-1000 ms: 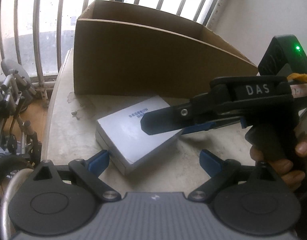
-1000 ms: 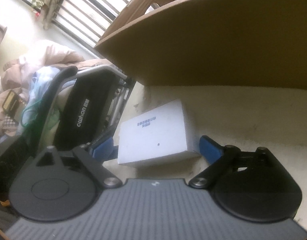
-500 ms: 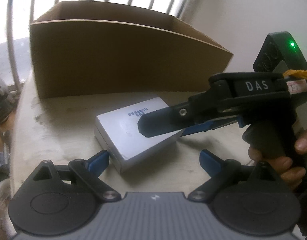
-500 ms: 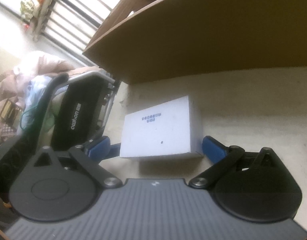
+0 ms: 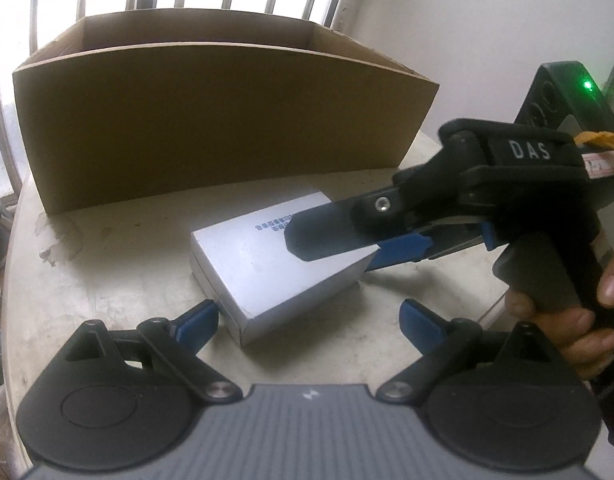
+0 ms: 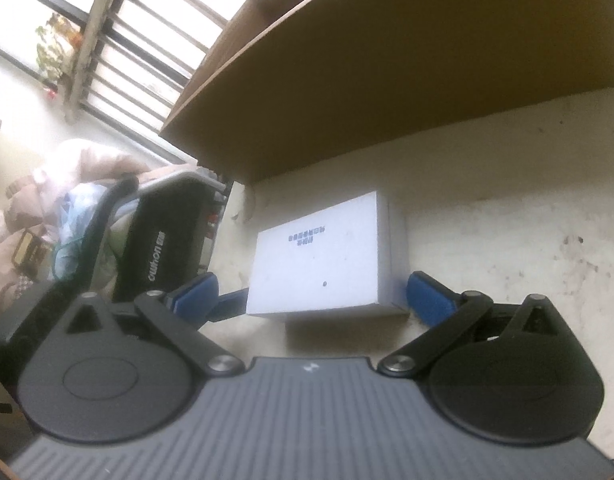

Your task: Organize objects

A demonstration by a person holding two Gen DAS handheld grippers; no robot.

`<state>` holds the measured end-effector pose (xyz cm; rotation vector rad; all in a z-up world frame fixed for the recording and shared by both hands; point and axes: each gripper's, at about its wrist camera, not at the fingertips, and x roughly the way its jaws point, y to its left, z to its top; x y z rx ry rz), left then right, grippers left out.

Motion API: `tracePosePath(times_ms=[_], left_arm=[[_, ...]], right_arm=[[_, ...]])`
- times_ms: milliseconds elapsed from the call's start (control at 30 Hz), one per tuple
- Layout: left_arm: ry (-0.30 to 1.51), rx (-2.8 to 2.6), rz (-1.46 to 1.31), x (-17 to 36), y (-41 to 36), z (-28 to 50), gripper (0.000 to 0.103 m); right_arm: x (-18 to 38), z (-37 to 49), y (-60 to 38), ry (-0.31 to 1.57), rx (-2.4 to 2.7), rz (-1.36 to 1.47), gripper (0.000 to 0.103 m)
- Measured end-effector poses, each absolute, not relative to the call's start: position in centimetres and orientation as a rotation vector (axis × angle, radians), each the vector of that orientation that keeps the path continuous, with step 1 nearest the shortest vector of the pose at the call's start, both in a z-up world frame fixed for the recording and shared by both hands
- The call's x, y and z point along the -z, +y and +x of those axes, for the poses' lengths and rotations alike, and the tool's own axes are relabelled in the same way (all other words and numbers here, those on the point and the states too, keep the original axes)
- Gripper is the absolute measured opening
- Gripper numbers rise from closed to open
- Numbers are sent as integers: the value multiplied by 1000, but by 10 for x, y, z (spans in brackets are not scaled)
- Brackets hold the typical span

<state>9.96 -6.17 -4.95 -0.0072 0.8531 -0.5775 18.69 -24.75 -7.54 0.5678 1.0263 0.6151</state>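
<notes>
Window bars and a pale wall stand behind a worn round table (image 5: pixel 87 280), and a big open carton (image 5: pixel 211 128) sits at its far side. From the left wrist view, a small white box (image 5: pixel 259 268) lies flat on the table just in front of the carton, apart from it. The left gripper (image 5: pixel 309 322) has its jaws spread wide; the near corner of the box is between its blue pads (image 5: pixel 197 320), but they do not press on it. The right gripper (image 5: pixel 347 240), held by a hand (image 5: pixel 567 320), comes in from the right with one finger above the lid of the box.

From the right wrist view, the same box (image 6: pixel 319 256) lies between the blue pads (image 6: pixel 427 292) of the right gripper (image 6: pixel 311 294), with a small gap on each side. Its jaws have just been opening and are now released, holding nothing. The carton (image 6: pixel 407 80) rises close behind the box.

I judge the box to be light, stiff cardboard with a smooth and perhaps a little slippery surface. The lid seems to be a separate piece, so a grip only on the lid could pull it off. Better to take it across its two long side walls, low, with moderate force, so that the walls do not cave in
</notes>
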Motion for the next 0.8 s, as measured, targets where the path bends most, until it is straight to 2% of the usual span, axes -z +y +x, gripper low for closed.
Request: tracePosePath(times_ms=[500,700,800], left_arm=[[825,578,70,58,-71,87,95],[813,566,88,60,-74,80,90],[804,550,112,62,-75,80,86]], right_arm=[[78,182,-249,990,-605,583,100],[78,176,-250,970,-583,571,93],[78,173,-252,959,-567,558,85]])
